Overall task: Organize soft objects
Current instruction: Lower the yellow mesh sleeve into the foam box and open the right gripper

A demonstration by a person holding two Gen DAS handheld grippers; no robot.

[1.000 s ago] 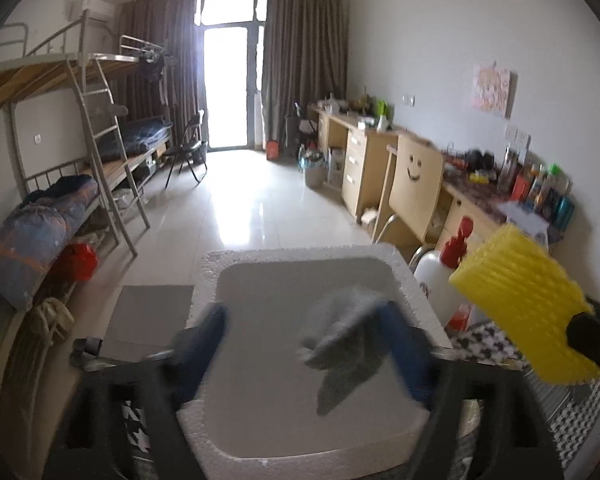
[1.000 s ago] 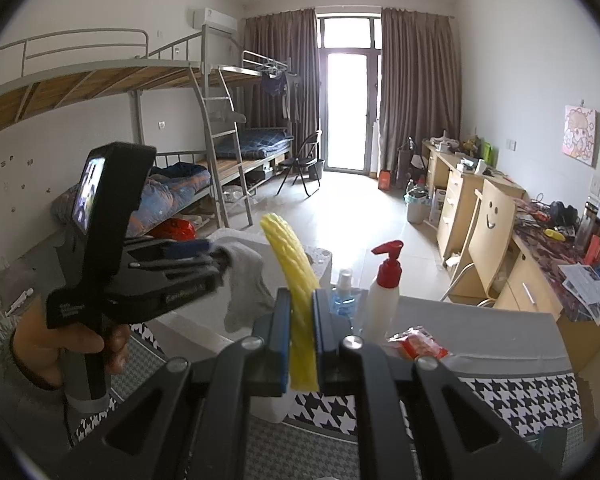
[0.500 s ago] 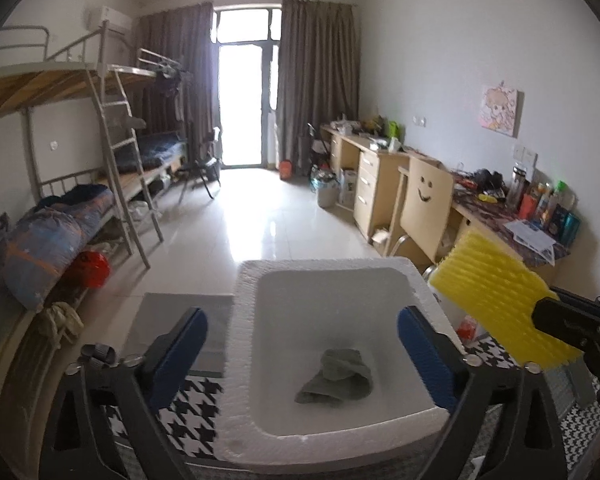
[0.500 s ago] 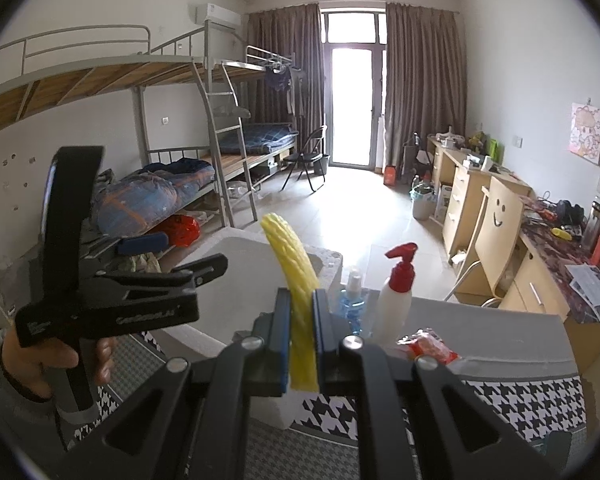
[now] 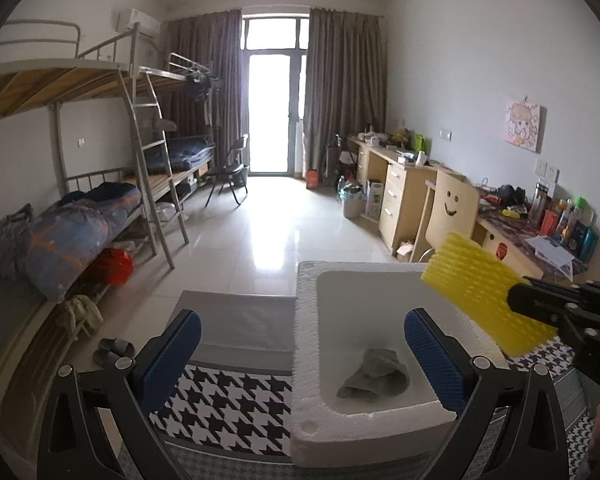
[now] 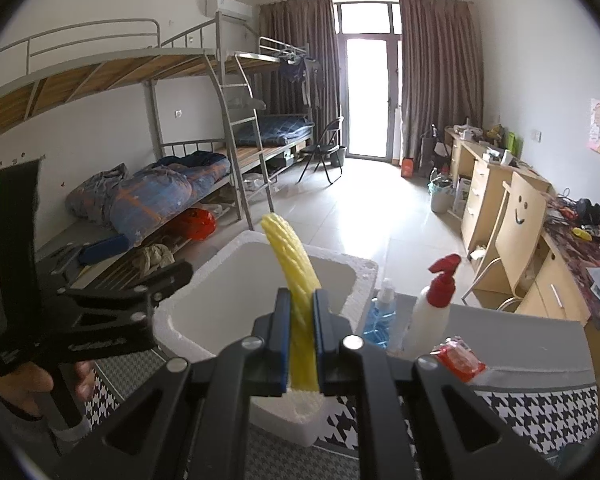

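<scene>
Since the earlier frame the grey cloth (image 5: 374, 376) has left the left gripper (image 5: 300, 356) and now lies crumpled on the floor of the white foam box (image 5: 304, 360), in the lower middle of the left wrist view. That gripper has drawn back toward the left side of the picture, so its left finger sits over the black-and-white checked mat (image 5: 228, 404) and its right finger over the box's inside. Its jaws are opening and stand very wide, with nothing between them.

At the right edge of the same view the right gripper holds a yellow sponge (image 5: 484, 300) above the far right corner of the box, tilted, with its ribbed face turned toward the camera.

From the right wrist view, the right gripper (image 6: 300, 344) is closed narrowly on the yellow sponge (image 6: 296, 280), which stands edge-on between the blue pads (image 6: 283, 336) and rises into the middle of the frame, in front of the box (image 6: 204, 304). At the left of this picture a hand (image 6: 28, 384) grips the handle of the left gripper (image 6: 100, 268); one blue pad of it shows above the black frame.

Right of the box, on the grey tabletop (image 6: 520, 340), stand a blue bottle (image 6: 380, 320) and a white spray bottle with a red trigger (image 6: 436, 304), just beside each other. A red packet (image 6: 458, 360) lies near them, lower right.
</scene>
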